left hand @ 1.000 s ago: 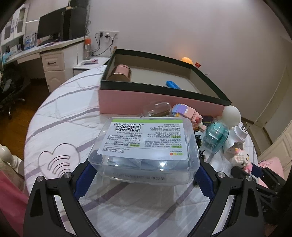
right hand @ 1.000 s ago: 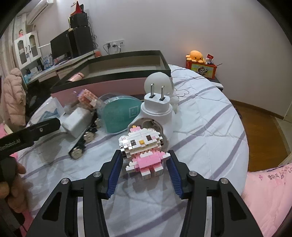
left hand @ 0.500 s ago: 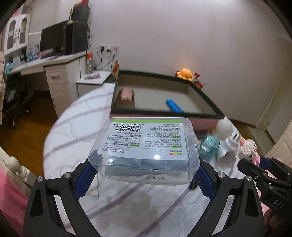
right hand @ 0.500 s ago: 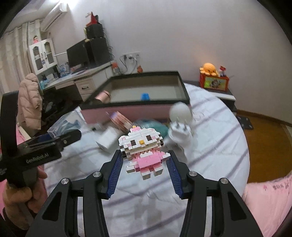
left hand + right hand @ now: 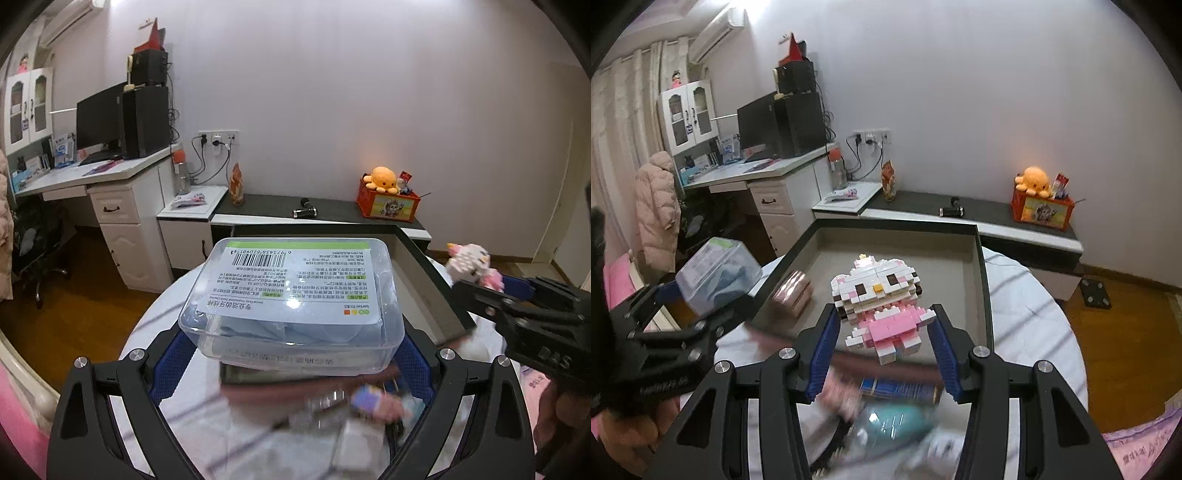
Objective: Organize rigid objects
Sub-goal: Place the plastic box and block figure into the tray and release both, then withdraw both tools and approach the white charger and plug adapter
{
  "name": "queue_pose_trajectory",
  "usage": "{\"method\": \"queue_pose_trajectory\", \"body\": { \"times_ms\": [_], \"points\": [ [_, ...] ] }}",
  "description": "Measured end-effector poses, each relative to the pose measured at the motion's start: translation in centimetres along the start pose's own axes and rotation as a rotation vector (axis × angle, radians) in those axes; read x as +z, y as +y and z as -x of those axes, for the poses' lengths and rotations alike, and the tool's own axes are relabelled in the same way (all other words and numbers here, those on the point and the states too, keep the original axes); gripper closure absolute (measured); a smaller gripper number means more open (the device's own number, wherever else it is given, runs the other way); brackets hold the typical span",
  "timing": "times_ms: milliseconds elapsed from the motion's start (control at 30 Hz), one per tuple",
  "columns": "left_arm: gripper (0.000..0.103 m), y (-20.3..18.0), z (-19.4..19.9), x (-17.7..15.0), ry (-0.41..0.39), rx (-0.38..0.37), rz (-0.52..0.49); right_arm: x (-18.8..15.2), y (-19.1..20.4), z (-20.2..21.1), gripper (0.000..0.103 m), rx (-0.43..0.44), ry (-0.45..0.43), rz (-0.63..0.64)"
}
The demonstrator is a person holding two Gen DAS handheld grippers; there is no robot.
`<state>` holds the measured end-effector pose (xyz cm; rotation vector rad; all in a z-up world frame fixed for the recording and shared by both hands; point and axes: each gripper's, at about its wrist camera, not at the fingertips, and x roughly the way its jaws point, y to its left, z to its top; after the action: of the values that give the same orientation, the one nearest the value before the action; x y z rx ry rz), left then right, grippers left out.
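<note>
Left gripper [image 5: 291,354] clamped on a clear plastic box [image 5: 291,299] with a printed label and barcode on its lid, blue contents dim through the walls; box held level in the air, above the near wall of the big open tray [image 5: 982,266]. Right gripper [image 5: 884,345] closed narrow on a brick-built cat figure [image 5: 877,295], white head, pink dress, pads pressing at the sides of the dress; figure upright, off the surface, in front of the tray's inside. Inside the tray, a pinkish metallic jar [image 5: 792,291] on its side near the left wall. Below both grippers, a blurred heap on the striped white bed cover [image 5: 1027,317]: something teal [image 5: 897,421], a dark blue packet [image 5: 901,387], small pink and white pieces, too smeared to tell apart. Seen from the left wrist, right gripper at the right edge with the cat figure poking up; seen from the right wrist, left gripper at the left edge with the box. Beyond, a low dark-topped shelf [image 5: 997,216] with an orange plush octopus [image 5: 1032,181] on a red box.
</note>
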<state>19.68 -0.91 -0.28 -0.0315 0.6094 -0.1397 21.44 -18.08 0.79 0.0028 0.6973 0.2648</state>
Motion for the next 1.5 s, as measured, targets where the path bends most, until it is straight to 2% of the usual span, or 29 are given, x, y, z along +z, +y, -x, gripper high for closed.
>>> {"method": "queue_pose_trajectory", "body": {
  "times_ms": [133,300,500,633,700,767,800,900,967,1033,1267,1500],
  "points": [
    [0.007,-0.9,-3.9,1.3,0.041,0.005,-0.022,2.0,-1.9,-4.8,0.053,-0.025,0.085,-0.018],
    [0.007,-1.6,-8.0,1.5,0.106,0.004,-0.027,2.2,-3.1,-9.3,0.053,-0.023,0.19,-0.037],
    [0.007,-2.3,-11.0,0.7,0.181,0.034,-0.058,1.3,-4.0,-12.1,0.052,-0.019,0.277,-0.066],
    [0.006,-2.9,-11.8,0.0,0.19,0.078,-0.105,0.6,-4.2,-12.5,0.052,-0.024,0.289,-0.087],
    [0.004,-2.8,-12.0,-0.2,0.202,0.083,-0.102,0.8,-4.2,-12.5,0.048,-0.02,0.295,-0.086],
    [0.001,-2.5,-11.8,-0.3,0.2,0.085,-0.101,0.8,-4.0,-12.4,0.034,-0.013,0.305,-0.076],
    [0.001,-2.5,-11.5,-0.3,0.194,0.081,-0.1,0.8,-3.8,-12.2,0.02,-0.02,0.301,-0.069],
    [0.0,-2.5,-10.1,0.0,0.157,0.067,-0.097,0.9,-3.6,-11.8,0.018,-0.025,0.289,-0.069],
    [0.0,-2.2,-8.8,0.1,0.126,0.067,-0.098,1.1,-3.7,-11.0,0.013,-0.029,0.268,-0.081],
    [0.0,-2.0,-7.7,0.2,0.103,0.075,-0.093,1.4,-3.8,-9.9,0.0,-0.034,0.231,-0.093],
    [0.0,-0.7,-2.6,0.0,0.043,0.059,-0.041,1.7,-3.1,-3.7,0.0,-0.05,0.093,-0.112],
    [0.0,-0.8,2.1,-1.4,0.012,0.086,-0.044,-0.8,-2.0,1.9,0.0,-0.007,0.006,-0.132]
  ]
}}
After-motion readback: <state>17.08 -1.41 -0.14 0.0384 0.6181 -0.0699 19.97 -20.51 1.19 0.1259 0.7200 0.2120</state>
